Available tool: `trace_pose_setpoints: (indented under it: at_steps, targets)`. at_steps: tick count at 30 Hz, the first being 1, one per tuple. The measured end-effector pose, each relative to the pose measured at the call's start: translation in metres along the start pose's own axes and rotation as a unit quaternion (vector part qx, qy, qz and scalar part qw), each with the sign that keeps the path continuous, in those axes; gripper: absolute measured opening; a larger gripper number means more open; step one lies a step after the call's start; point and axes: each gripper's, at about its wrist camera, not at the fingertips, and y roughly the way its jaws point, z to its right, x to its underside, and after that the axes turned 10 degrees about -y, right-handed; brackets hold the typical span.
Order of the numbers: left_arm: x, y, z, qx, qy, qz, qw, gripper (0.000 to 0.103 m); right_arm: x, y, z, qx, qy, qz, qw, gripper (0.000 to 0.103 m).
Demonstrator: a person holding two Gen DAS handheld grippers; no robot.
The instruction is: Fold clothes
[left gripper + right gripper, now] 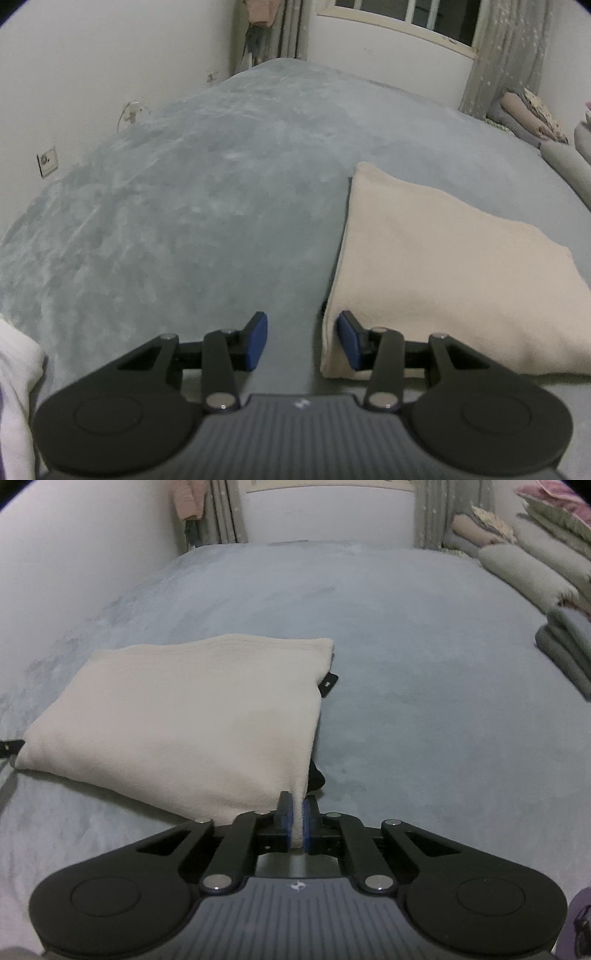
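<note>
1. Nearest our lenses are the two claws. The right claw (pixel 297 821) has its blue pads pressed together on the near right corner of the cream garment (pixel 184 716). The left claw (pixel 303 341) stands partly open with nothing gripped.
2. The cream garment is a soft fleece-like cloth, folded into a flat, roughly square packet with rounded, slightly puffed edges. It lies on the grey bed cover (pixel 424 664).
3. Only the right wrist view shows a small black label (pixel 328 685) projecting from the packet's right edge near the far corner, a dark cloth part (pixel 317 777) under the gripped corner, and stacked grey pillows (pixel 535 572) at the far right.
4. Only the left wrist view shows the window (pixel 413 14), a wall socket (pixel 47 161) on the left wall, and white cloth (pixel 16 387) at the lower left edge.
5. In the left wrist view the garment (pixel 450 280) lies to the right of the left claw. Its near left corner sits just beside the right pad (pixel 348 338), whose arm overlaps the cloth; we cannot tell whether the pad touches. The left pad (pixel 257 341) is over bare bed cover (pixel 184 184).
</note>
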Motion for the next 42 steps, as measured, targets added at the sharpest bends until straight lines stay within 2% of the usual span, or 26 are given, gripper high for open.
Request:
trace_pose_setpoints:
  at_steps: [1, 3, 5, 7, 9, 13, 18, 21, 33, 37, 42]
  targets:
    - [-0.002, -0.005, 0.002, -0.002, 0.001, 0.009, 1.0000, 0.040, -0.001, -0.002, -0.001, 0.008, -0.005, 0.007, 1.000, 0.017]
    - [-0.005, -0.015, 0.009, -0.011, 0.016, 0.032, 0.9993, 0.037, -0.004, -0.008, -0.007, 0.033, -0.020, 0.025, 0.999, 0.025]
    - [-0.003, -0.024, 0.023, -0.014, 0.044, 0.050, 0.9977, 0.039, -0.008, -0.014, -0.014, 0.046, -0.028, 0.046, 0.997, 0.029]
    - [0.002, -0.029, 0.039, -0.012, 0.063, 0.060, 0.9961, 0.041, -0.014, -0.017, -0.021, 0.034, -0.022, 0.068, 0.997, 0.031]
    - [0.008, -0.029, 0.056, -0.009, 0.081, 0.065, 0.9945, 0.047, -0.022, -0.019, -0.030, 0.013, -0.009, 0.089, 0.996, 0.033]
    - [0.024, -0.026, 0.087, -0.005, 0.117, 0.073, 0.9904, 0.048, -0.032, -0.013, -0.060, -0.021, -0.001, 0.114, 0.993, 0.035]
    - [0.042, -0.019, 0.108, -0.002, 0.152, 0.085, 0.9847, 0.052, -0.034, 0.003, -0.099, -0.047, -0.042, 0.112, 0.992, 0.040]
    - [0.052, -0.009, 0.113, -0.008, 0.172, 0.089, 0.9810, 0.052, -0.030, 0.012, -0.116, -0.048, -0.057, 0.108, 0.991, 0.045]
    - [0.062, 0.011, 0.099, -0.007, 0.170, 0.069, 0.9830, 0.055, -0.016, 0.034, -0.128, -0.040, -0.081, 0.071, 0.993, 0.048]
    - [0.062, 0.011, 0.098, -0.006, 0.169, 0.068, 0.9833, 0.055, -0.013, 0.034, -0.123, -0.047, -0.080, 0.073, 0.993, 0.048]
    - [0.063, 0.010, 0.097, -0.006, 0.167, 0.066, 0.9837, 0.055, -0.015, 0.026, -0.129, -0.034, -0.104, 0.087, 0.990, 0.048]
